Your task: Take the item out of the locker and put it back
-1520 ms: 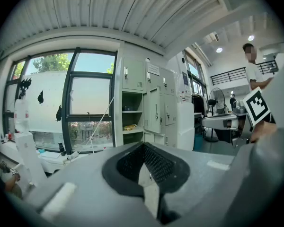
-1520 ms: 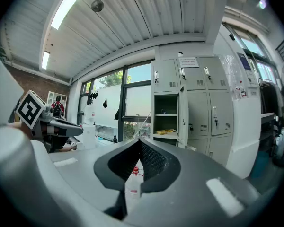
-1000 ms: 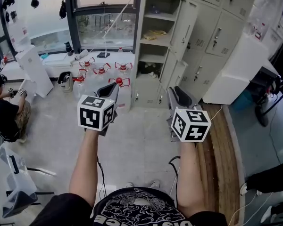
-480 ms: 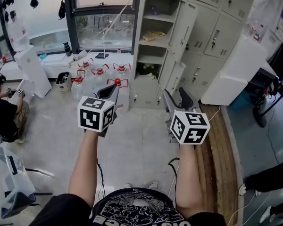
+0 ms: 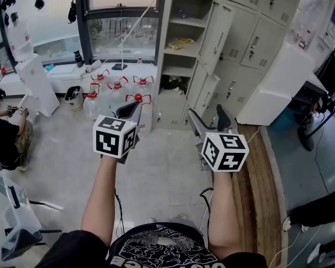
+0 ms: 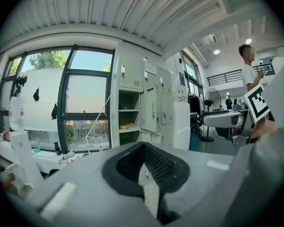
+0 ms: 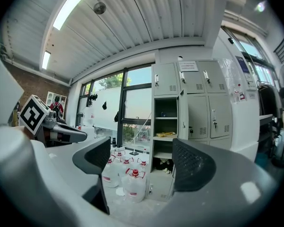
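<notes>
Item [image 5: 184,40]: yellow, on a shelf in the open locker [image 5: 163,54], at 12 o'clock.
Right tool [image 5: 208,119]: jaws apart, just been opening, nothing between them.
Left tool [image 5: 135,106]: jaws together, empty, at its 9 o'clock.
Jugs [image 5: 118,85]: floor, 11 o'clock.

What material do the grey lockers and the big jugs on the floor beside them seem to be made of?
Lockers: probably painted sheet metal, light grey and matte. The signs are thin flat doors with pressed vent slots and small latches.
Jugs: likely translucent plastic, slightly glossy. Their walls look cloudy and let light through, and the red caps and handles look like plastic too.
</notes>
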`<act>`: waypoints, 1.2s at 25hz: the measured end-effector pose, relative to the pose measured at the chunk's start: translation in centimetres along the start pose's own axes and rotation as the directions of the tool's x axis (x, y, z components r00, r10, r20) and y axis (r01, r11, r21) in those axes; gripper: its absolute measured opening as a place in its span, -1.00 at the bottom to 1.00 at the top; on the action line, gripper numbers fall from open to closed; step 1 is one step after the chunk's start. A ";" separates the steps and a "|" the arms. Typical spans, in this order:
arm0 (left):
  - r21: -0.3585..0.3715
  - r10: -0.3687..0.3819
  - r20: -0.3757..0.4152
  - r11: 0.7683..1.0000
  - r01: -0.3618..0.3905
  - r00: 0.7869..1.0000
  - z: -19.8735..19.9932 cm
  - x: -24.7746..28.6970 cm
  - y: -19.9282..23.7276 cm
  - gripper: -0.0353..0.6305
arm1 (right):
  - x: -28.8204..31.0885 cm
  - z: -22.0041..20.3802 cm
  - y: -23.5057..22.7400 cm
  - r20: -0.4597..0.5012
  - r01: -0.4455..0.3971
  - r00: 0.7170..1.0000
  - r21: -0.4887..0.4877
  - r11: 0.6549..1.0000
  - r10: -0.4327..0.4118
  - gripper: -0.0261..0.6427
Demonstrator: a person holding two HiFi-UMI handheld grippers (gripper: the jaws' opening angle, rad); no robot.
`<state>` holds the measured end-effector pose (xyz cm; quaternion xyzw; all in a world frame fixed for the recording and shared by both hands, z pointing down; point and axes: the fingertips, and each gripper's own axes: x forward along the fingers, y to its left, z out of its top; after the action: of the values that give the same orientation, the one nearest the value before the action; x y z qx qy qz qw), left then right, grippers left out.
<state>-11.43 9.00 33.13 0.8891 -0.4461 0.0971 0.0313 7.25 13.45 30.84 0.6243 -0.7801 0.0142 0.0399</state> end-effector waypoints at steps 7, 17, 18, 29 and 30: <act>0.004 0.006 -0.004 1.000 -0.006 1.000 -0.1 -0.2 0.7 -0.89 | 0.5 0.2 0.4 -0.003 -0.001 1.000 -0.013 1.000 0.001 0.39; 0.019 0.011 -0.016 1.000 -0.011 1.000 -0.3 1.4 1.8 -0.89 | 3.1 -0.4 0.3 -0.012 -0.023 1.000 -0.004 1.000 0.023 0.39; 0.019 0.012 -0.017 1.000 -0.012 1.000 -0.3 1.8 2.0 -0.89 | 3.5 -0.4 0.3 -0.012 -0.026 1.000 -0.005 1.000 0.026 0.39; 0.025 0.027 -0.015 0.999 -0.026 1.000 0.4 7.4 4.9 -0.89 | 9.6 -0.3 -1.8 0.002 -0.058 0.998 -0.012 0.998 0.058 0.39; 0.027 0.027 -0.014 0.999 -0.027 1.000 0.4 8.2 5.1 -0.89 | 10.4 -0.4 -2.1 0.004 -0.062 0.998 -0.015 0.998 0.062 0.39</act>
<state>-10.70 -0.59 34.18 0.8827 -0.4564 0.1099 0.0211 7.07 2.91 32.01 0.5994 -0.7993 0.0081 0.0423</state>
